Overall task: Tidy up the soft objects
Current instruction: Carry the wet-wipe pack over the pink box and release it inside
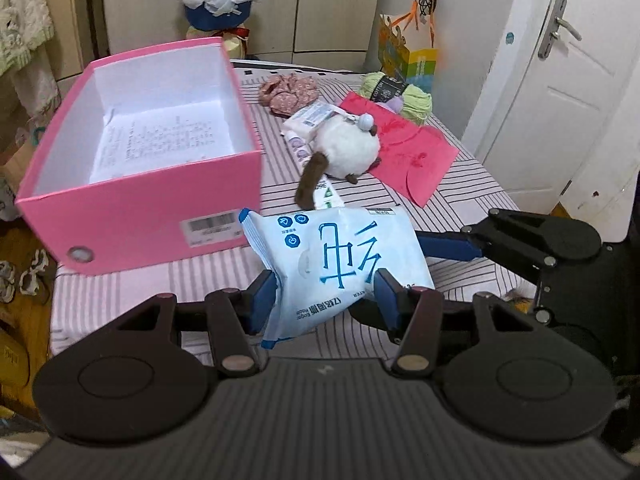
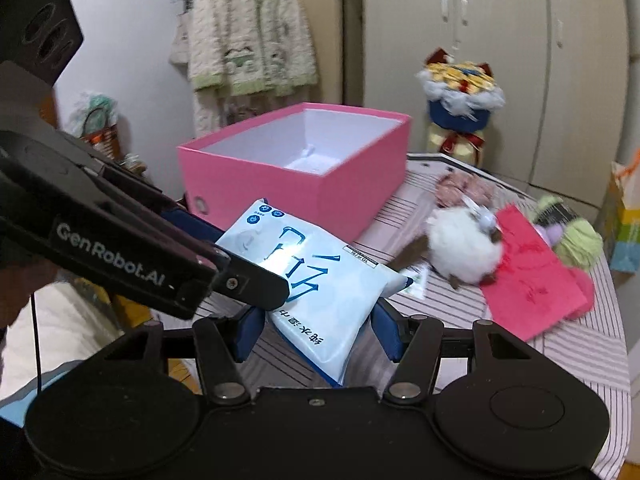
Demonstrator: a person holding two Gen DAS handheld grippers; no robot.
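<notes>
Lower centre of both wrist views: one pale blue wipes pack (image 1: 340,256), soft, lifted clear of the striped bed (image 1: 460,196) and held from two sides. Left hand-held gripper (image 1: 326,300) clamped across its lower end, blue pads pressing the film. Right hand-held gripper (image 2: 318,330) closed on the opposite end in its own view; in the left view its finger reaches the pack's right edge.

Destination, judged: pink box (image 1: 136,204), upper left of the left view, open, only paper lying inside.

Handling note: the pack sags between the grips; best carried level over the near wall, both grippers moving together, and released once it is inside.

Other items, right of centre on the bed: white plush toy (image 1: 346,152), red envelope (image 1: 416,160), green yarn ball (image 1: 416,100), floral fabric piece (image 1: 288,92), small packets beneath the toy. None lies between pack and box.
</notes>
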